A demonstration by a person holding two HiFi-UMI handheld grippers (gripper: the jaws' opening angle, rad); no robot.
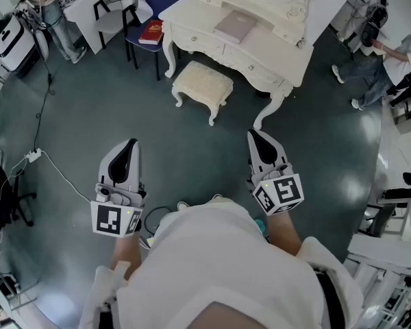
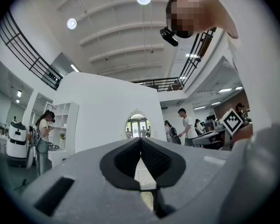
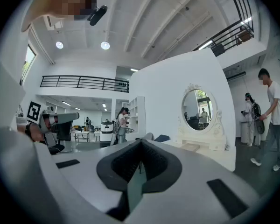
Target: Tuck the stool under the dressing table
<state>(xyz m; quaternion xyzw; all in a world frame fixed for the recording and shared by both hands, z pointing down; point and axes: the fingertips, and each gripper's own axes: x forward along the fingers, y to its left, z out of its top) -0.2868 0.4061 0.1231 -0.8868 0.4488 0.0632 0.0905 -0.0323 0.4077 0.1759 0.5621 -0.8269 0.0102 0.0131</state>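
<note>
A cream upholstered stool (image 1: 202, 86) with curved legs stands on the dark floor in front of the cream dressing table (image 1: 267, 50), out from under it. The table's oval mirror (image 3: 198, 109) shows at the right of the right gripper view. My left gripper (image 1: 129, 144) hangs at the lower left of the head view, well short of the stool, shut and empty. My right gripper (image 1: 255, 137) is at the lower right, near the table's front right leg (image 1: 268, 112), also shut with nothing held. In each gripper view the jaw tips meet, left gripper (image 2: 140, 139) and right gripper (image 3: 140, 142).
A blue chair (image 1: 153, 20) with a red book (image 1: 151, 31) stands left of the table, and a white chair (image 1: 116, 9) beyond it. A cable with a power strip (image 1: 33, 156) crosses the floor at left. People (image 1: 377, 50) stand at the right, and another person (image 1: 44, 5) at the far left.
</note>
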